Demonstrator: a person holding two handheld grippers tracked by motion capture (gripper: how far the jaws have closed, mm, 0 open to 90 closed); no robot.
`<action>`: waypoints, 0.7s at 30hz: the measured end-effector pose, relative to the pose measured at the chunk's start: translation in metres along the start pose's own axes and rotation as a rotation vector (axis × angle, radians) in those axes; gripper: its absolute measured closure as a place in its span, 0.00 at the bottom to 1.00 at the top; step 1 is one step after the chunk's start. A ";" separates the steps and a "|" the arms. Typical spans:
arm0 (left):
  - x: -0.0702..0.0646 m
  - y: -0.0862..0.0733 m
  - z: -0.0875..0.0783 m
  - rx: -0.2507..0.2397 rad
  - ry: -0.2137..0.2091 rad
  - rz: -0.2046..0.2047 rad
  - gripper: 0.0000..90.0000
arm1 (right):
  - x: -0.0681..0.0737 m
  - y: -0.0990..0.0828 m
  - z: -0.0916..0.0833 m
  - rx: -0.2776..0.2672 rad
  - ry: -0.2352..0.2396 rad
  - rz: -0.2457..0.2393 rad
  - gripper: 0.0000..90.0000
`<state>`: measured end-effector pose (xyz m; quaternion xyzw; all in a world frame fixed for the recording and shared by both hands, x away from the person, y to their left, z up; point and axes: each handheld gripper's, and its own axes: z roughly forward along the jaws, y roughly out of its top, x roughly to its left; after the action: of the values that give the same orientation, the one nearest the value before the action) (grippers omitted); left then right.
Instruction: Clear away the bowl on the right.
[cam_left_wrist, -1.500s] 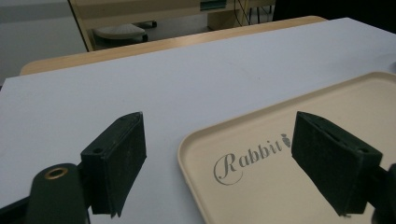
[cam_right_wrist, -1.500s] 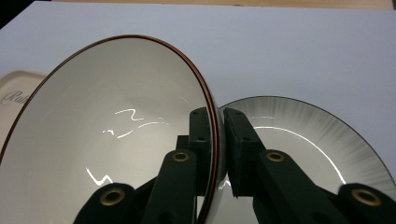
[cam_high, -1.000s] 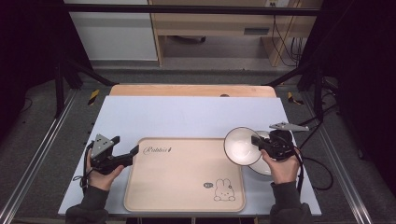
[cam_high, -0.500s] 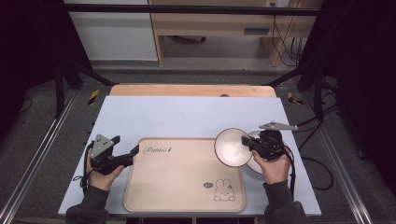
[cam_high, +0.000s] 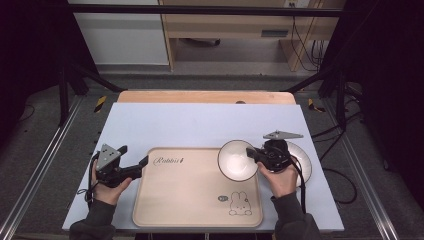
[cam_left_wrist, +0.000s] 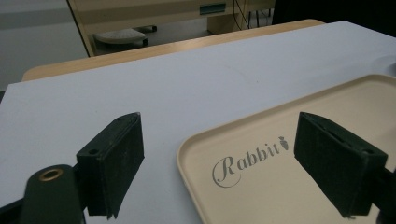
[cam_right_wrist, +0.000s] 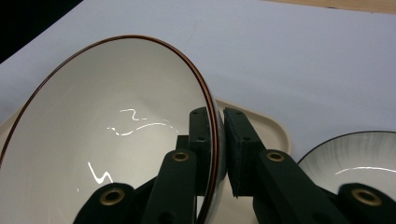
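R gripper pinching bowl rim (over tray)

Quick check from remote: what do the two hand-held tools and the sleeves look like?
Both tools are black. The left tool and right tool each carry a grey three-cornered plate on top and trail a black cable. Their jaws are flat, dark rectangular pads with brass-coloured rivets at the joints. Both sleeves are dark grey.

One beige tray lies on the desk. There are two bowls: a white bowl with a dark rim over the tray's far right corner, and a second bowl just right of the tray. Two grippers count too: the left gripper at the tray's left edge, the right gripper at its right.
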<state>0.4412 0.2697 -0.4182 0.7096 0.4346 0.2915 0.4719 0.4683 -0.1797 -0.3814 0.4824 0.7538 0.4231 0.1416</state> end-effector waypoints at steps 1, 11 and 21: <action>0.000 0.000 0.000 0.000 -0.001 0.002 0.17 | 0.001 0.001 0.001 0.002 0.004 -0.002 0.91; 0.001 0.000 -0.001 -0.004 -0.003 -0.003 0.17 | 0.012 0.008 0.016 0.021 0.025 -0.022 0.91; 0.000 0.000 -0.001 -0.007 -0.003 -0.002 0.17 | 0.023 0.015 0.033 0.034 0.047 -0.021 0.91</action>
<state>0.4400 0.2698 -0.4172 0.7080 0.4333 0.2916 0.4754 0.4862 -0.1414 -0.3854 0.4668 0.7690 0.4199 0.1201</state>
